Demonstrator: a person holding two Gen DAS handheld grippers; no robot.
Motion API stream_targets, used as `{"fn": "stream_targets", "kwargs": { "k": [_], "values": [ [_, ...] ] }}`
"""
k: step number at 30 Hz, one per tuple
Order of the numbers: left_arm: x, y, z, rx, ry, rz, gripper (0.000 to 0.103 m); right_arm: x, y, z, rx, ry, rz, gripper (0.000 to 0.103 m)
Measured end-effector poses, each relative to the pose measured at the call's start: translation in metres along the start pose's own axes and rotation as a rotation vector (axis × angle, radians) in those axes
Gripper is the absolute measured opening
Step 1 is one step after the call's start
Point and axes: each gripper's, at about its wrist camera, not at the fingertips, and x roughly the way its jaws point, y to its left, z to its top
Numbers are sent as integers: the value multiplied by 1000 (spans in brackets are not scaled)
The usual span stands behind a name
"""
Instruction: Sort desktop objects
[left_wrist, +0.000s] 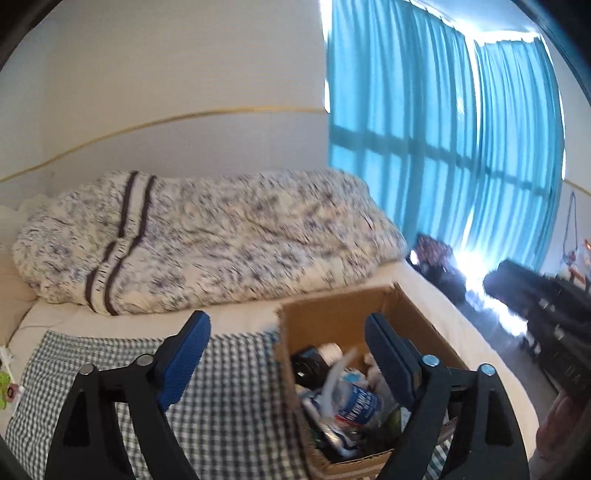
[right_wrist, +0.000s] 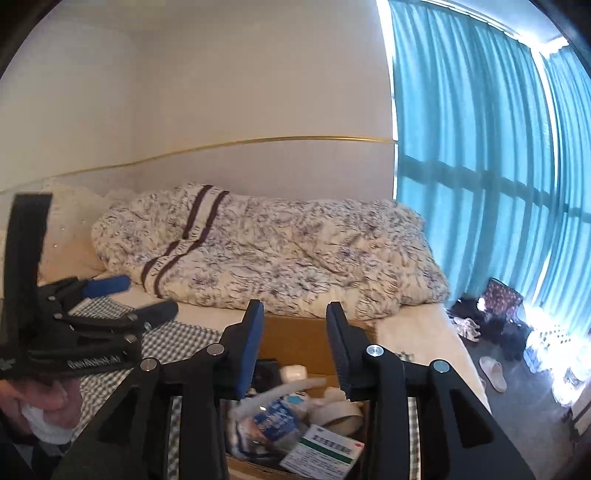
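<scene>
1. Progress: we judge sorting well advanced. The open brown cardboard box (left_wrist: 332, 314) on the blue-and-white checked cloth (left_wrist: 229, 369) already holds many items: a clear plastic water bottle with a blue-and-red label (left_wrist: 356, 400), a white-and-green printed medicine carton (right_wrist: 321, 452), a small white rounded case (right_wrist: 293, 372), a roll of pale tape (right_wrist: 341, 415) and a dark boxy object (left_wrist: 308, 363).

2. Remaining: at the 9 o'clock edge of the left wrist view, small green and pink bits (left_wrist: 7, 384) lie on the cloth. We cannot tell what they are; they may be left to sort. No other loose items are visible on the cloth.

3. Left gripper (left_wrist: 286, 354): blue pads spread wide, nothing between them. Empty.

4. Right gripper (right_wrist: 295, 347): fingers parted with a moderate gap, nothing held. Empty.

5. Box relative to left gripper: at 5 o'clock in its view, under the right-hand finger; the near wall sits between the 2 fingers. The bottle lies just inside that finger.

6. Box relative to right gripper: at 6 o'clock, directly below the gap between fingers; carton nearest the camera, case farther in.

7. Box stands near the patterned white-and-purple quilt (right_wrist: 277, 254) at 12 o'clock.
</scene>
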Motion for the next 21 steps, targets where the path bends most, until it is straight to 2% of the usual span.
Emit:
{"fn": "stream_targets", "kwargs": {
  "k": [1, 2, 4, 6, 7, 12, 17, 21],
  "values": [
    [-8, 8, 3, -8, -18, 11, 95, -1, 4, 1, -5, -3, 10, 37],
    [-16, 16, 5, -16, -34, 22, 96, 0, 10, 4, -10, -5, 17, 43],
    [-30, 33, 8, -29, -52, 31, 98, 3, 24, 8, -16, -7, 35, 57],
    [-42, 47, 8, -43, -70, 51, 100, 7, 36, 11, -14, -7, 49, 76],
    [-49, 57, 9, -51, -87, 75, 103, 8, 43, 12, -12, -11, 54, 78],
    [-71, 96, 7, -68, -132, 160, 103, 19, 78, 17, -31, -29, 81, 96],
    [-68, 140, -2, -95, -102, 202, 103, 33, 107, 24, -26, -21, 115, 103],
    [-57, 167, -11, -123, -68, 226, 103, 48, 129, 26, -25, -2, 135, 103]
  ]
}}
